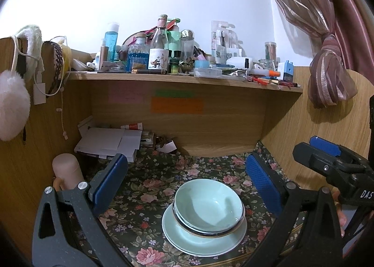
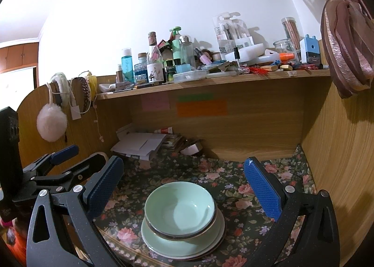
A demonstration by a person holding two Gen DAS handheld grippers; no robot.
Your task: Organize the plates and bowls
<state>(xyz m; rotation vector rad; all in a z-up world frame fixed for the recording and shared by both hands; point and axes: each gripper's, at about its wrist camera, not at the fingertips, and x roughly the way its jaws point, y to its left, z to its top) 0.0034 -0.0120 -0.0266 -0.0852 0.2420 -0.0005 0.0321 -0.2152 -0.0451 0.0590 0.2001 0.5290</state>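
Your pale green ceramic bowls (image 2: 179,211) already sit nested on the stacked green plates (image 2: 163,241); both grippers' jaws are spread, holding nothing.

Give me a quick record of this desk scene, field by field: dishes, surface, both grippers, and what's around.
dishes: pale green ceramic bowls nested, on stacked pale green plates
surface: dark floral tablecloth
left gripper: open, empty, above the stack
right gripper: open, empty, above the stack
shelf: wooden shelf crowded with bottles and jars
back corner: white papers
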